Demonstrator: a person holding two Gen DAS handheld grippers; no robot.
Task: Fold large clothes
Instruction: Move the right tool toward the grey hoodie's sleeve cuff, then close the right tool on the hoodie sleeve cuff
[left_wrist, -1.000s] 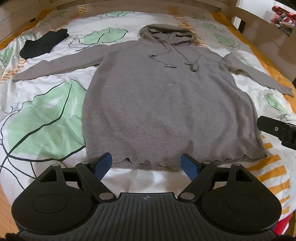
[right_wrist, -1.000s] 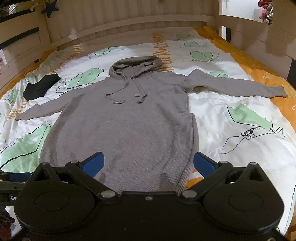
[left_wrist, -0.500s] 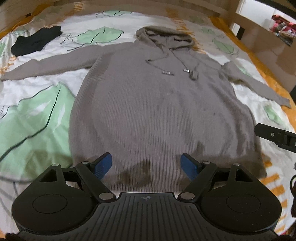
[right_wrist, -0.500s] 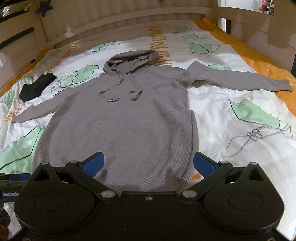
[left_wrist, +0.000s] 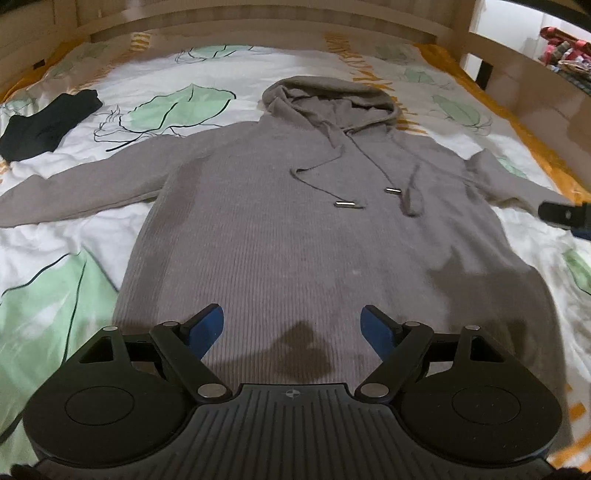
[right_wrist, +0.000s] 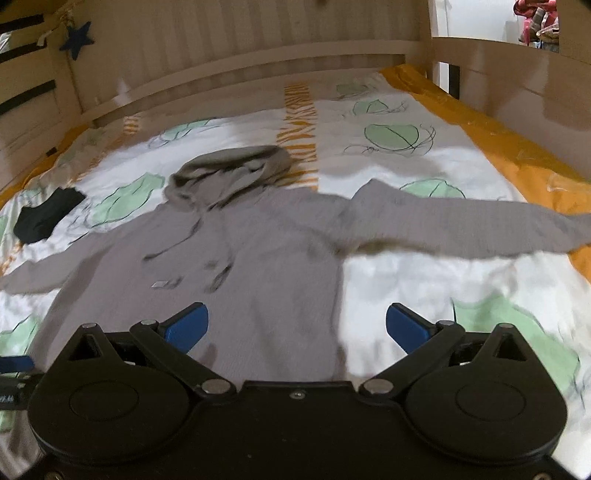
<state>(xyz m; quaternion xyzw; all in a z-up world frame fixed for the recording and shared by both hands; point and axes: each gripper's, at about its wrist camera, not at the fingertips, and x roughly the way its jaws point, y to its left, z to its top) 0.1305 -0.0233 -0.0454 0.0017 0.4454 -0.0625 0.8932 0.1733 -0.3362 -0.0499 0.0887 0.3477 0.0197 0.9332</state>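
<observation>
A long grey knitted hoodie (left_wrist: 303, 236) lies flat, front up, on the bed, hood (left_wrist: 328, 96) at the far end and both sleeves spread out sideways. It also shows in the right wrist view (right_wrist: 236, 266), blurred. My left gripper (left_wrist: 291, 328) is open and empty, hovering over the lower middle of the hoodie's body. My right gripper (right_wrist: 295, 325) is open and empty over the hoodie's right side edge, with the right sleeve (right_wrist: 461, 229) stretching away ahead of it. The hem is hidden below both grippers.
The bed has a white cover (left_wrist: 59, 280) with green leaf prints and orange edges. A black garment (left_wrist: 44, 125) lies at the far left. Wooden bed rails (right_wrist: 258, 59) enclose the far end and the right side.
Both grippers have moved forward over the hoodie, from near its hem to above its body. The right wrist view is now blurred by motion. Both stay open.
</observation>
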